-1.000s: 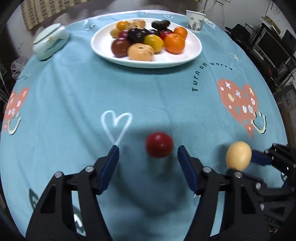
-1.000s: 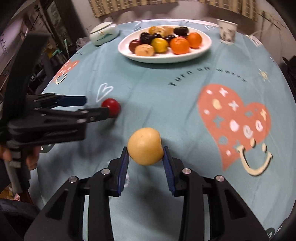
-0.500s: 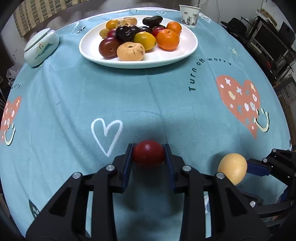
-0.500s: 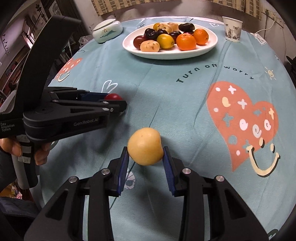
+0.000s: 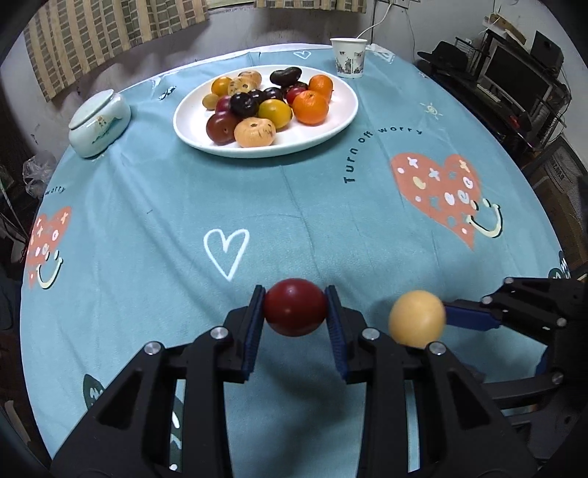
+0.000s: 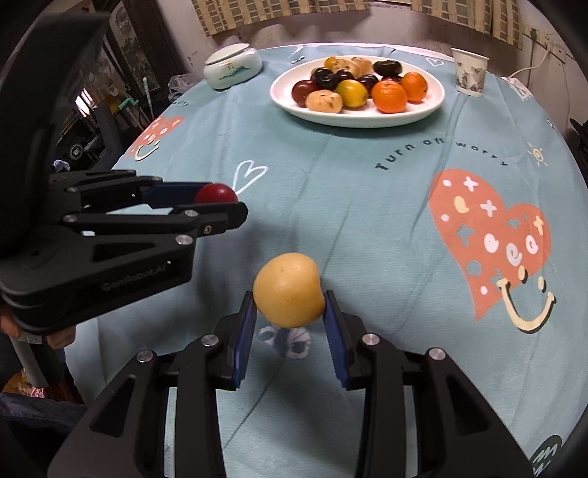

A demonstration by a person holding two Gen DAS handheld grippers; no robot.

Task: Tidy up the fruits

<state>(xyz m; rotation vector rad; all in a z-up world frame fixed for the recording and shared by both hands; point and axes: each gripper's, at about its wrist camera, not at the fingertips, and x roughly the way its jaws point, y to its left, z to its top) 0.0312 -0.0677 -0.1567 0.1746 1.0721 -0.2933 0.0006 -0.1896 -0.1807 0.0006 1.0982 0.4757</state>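
Glossy white plate [image 5: 345,121], matt teal cloth tablecloth [image 5: 294,206], paper cup [image 5: 348,58].

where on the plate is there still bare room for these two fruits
The white plate is bare along its near and right rim, beside the oranges. Its left and far parts are crowded with piled fruit. The red fruit and yellow fruit are held clear of the cloth.

Cloth [image 5: 294,206]: teal, printed with coral smiley hearts, a white outline heart, dark lettering. Plate [image 5: 341,121]: white; fruit on it orange, yellow, tan-speckled, dark red, near-black. Jar [image 5: 99,123]: pale celadon, small motif. Cup [image 5: 348,57]: white, grey print. Held fruits: red fruit [image 5: 295,311], yellow fruit [image 6: 289,289]. Pads [image 6: 245,336]: blue, on black frames. Curtain [image 5: 110,33]: tan check.
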